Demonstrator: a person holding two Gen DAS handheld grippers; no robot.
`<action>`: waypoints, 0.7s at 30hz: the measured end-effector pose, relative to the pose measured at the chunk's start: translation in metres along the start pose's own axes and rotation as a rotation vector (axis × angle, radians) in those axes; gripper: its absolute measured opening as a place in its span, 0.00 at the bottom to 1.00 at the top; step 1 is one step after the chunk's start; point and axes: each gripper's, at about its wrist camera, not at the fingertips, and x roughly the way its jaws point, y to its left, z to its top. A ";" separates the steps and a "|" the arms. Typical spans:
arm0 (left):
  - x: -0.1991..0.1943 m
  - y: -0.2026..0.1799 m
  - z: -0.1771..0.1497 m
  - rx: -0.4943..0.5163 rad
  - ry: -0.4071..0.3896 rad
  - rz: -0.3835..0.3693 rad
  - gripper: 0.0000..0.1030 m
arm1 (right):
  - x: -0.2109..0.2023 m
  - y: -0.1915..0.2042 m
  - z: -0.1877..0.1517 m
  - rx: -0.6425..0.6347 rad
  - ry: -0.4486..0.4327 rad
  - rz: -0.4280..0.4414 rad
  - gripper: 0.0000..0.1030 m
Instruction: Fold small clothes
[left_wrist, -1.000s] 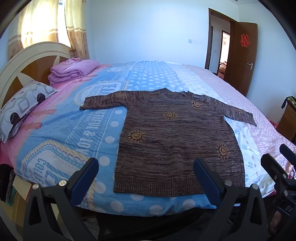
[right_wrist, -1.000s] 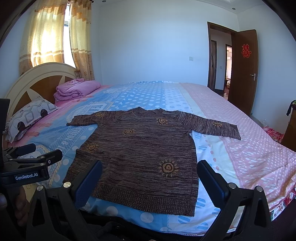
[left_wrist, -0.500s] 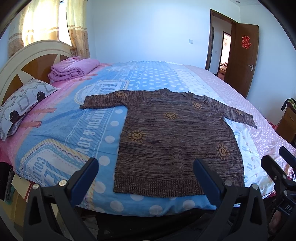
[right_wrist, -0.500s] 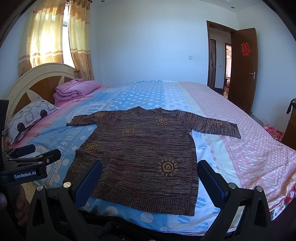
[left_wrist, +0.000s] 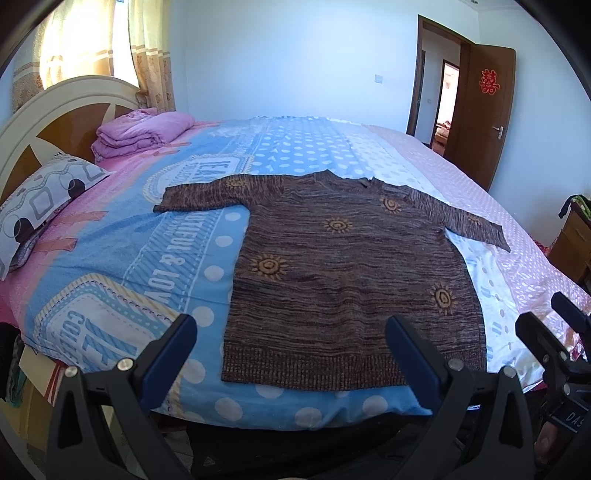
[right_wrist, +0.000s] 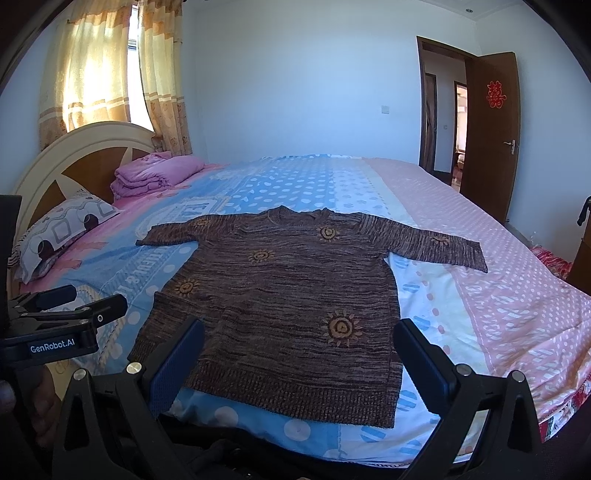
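Note:
A brown knit sweater (left_wrist: 343, 273) with orange sun motifs lies flat on the bed, sleeves spread, hem toward me; it also shows in the right wrist view (right_wrist: 280, 295). My left gripper (left_wrist: 291, 343) is open and empty, held just off the bed's near edge in front of the hem. My right gripper (right_wrist: 299, 347) is open and empty, also in front of the hem. The right gripper shows at the right edge of the left wrist view (left_wrist: 554, 332). The left gripper shows at the left edge of the right wrist view (right_wrist: 70, 306).
The bed (left_wrist: 122, 258) has a blue and pink patterned cover. A folded pink blanket (left_wrist: 142, 131) and a pillow (left_wrist: 40, 201) lie by the headboard (left_wrist: 55, 118). A brown door (left_wrist: 480, 114) stands open at the right. A wooden cabinet (left_wrist: 572, 240) stands at the far right.
Both grippers have drifted only slightly; the sweater has not moved and both stay open.

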 end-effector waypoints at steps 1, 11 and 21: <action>0.002 0.000 0.000 -0.002 0.004 -0.007 1.00 | 0.002 -0.001 0.000 0.002 0.005 0.011 0.99; 0.040 0.008 0.007 0.012 0.062 0.011 1.00 | 0.034 -0.026 0.001 0.019 0.046 -0.009 0.99; 0.113 0.012 0.030 0.075 0.128 0.068 1.00 | 0.094 -0.074 0.004 0.053 0.134 -0.095 0.99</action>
